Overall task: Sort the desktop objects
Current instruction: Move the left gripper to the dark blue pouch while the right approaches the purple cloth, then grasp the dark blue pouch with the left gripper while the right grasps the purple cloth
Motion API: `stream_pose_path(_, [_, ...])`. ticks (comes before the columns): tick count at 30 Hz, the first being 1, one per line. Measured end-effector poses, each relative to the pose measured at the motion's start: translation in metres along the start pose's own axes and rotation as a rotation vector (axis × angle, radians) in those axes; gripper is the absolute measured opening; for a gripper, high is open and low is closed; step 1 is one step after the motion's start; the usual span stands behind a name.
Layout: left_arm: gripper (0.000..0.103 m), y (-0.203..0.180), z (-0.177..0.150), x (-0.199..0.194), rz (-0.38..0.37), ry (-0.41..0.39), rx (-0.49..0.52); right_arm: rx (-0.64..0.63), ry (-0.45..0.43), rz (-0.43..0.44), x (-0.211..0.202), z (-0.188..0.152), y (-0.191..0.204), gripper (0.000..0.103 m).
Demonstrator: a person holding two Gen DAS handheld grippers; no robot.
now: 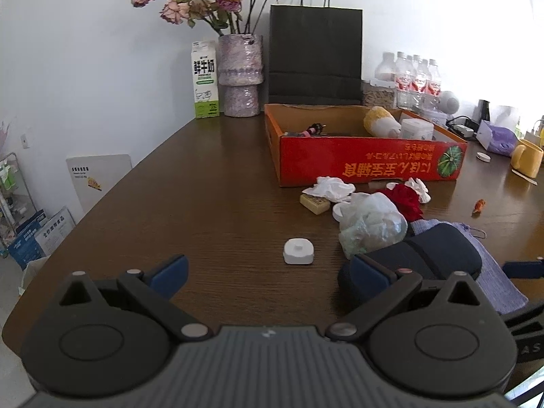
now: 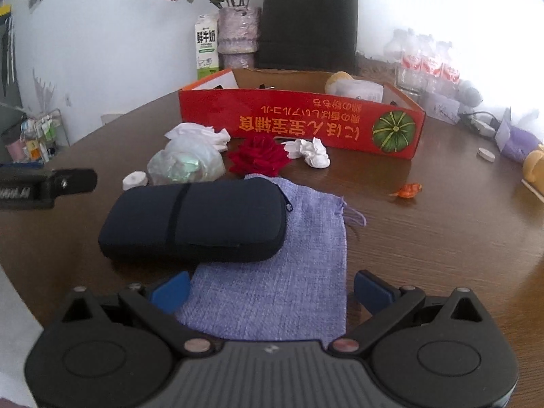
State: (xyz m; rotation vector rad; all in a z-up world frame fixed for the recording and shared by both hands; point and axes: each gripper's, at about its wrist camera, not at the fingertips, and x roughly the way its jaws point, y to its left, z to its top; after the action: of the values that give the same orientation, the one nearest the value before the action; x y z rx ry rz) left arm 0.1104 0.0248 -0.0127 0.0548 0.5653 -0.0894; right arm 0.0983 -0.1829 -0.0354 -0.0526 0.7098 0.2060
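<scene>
Right gripper point(image 2: 270, 292): I'm holding it spread wide and empty, low over the near end of the lilac pouch point(image 2: 289, 265); fingers straddling the cloth, contact unclear.
Left gripper point(image 1: 268, 273): also spread, holding nothing, hovering over bare table point(image 1: 210, 210) left of the pile.
Dark case point(image 2: 193, 219): lying flat with its right end overlapping the pouch, just beyond my right fingers.
White cap point(image 1: 298, 251): sitting alone straight ahead of the left gripper, apart from the rest.
Clutter, mid table: clear plastic bag point(image 2: 185, 163), red fabric flower point(image 2: 260, 158), crumpled tissues point(image 2: 311, 153), small yellow block point(image 1: 314, 202), all bunched close; orange candy point(image 2: 406, 190) off to the right on its own.
Red box point(image 2: 302, 125): standing far behind the clutter, open on top, already holding a plush toy and a few small items; I'm reading it as the sorting target.
Far edge: milk carton point(image 1: 205, 80), vase point(image 1: 239, 74), black paper bag point(image 1: 314, 54), not touching these.
Risk 1: pulling the pouch now is likely dragging the case along, since the case is resting on it.
Risk 2: limp cloth probably bunching or slipping between the pads.
Risk 3: carrying anything low toward the box may be clipping the bag or flower, or catching the box's near wall.
</scene>
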Motion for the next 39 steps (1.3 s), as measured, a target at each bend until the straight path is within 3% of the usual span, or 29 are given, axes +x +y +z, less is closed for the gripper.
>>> stream_pose_path(2, [0.103, -0.002, 0.0, 0.0, -0.005, -0.001, 0.006, -0.009, -0.015, 0.001, 0.001, -0.001, 0.0, 0.102])
stream_pose_path(7, [0.103, -0.006, 0.003, 0.001, -0.011, -0.001, 0.013, -0.025, -0.037, 0.019, -0.003, -0.001, 0.0, 0.082])
stream_pose_path(10, [0.103, -0.01, 0.004, 0.002, -0.018, -0.002, 0.02, -0.024, -0.047, 0.026, -0.006, -0.001, -0.002, 0.063])
stream_pose_path(12, [0.103, -0.013, 0.004, 0.002, -0.022, -0.001, 0.027, -0.019, -0.054, 0.027, -0.007, 0.0, -0.003, 0.036])
stream_pose_path(14, [0.103, -0.015, 0.005, 0.003, -0.029, 0.0, 0.039, -0.011, -0.056, 0.037, -0.008, 0.001, -0.006, 0.018])
stream_pose_path(15, [0.103, -0.017, 0.005, 0.004, -0.034, 0.0, 0.047, -0.01, -0.057, 0.048, -0.008, 0.002, -0.007, 0.014])
stream_pose_path(21, [0.103, -0.03, 0.01, 0.005, -0.054, -0.006, 0.085, -0.031, -0.089, 0.051, -0.01, 0.009, -0.015, 0.008])
stream_pose_path(39, [0.103, -0.065, 0.01, 0.023, -0.163, 0.057, 0.196, -0.035, -0.118, 0.025, -0.004, 0.019, -0.038, 0.008])
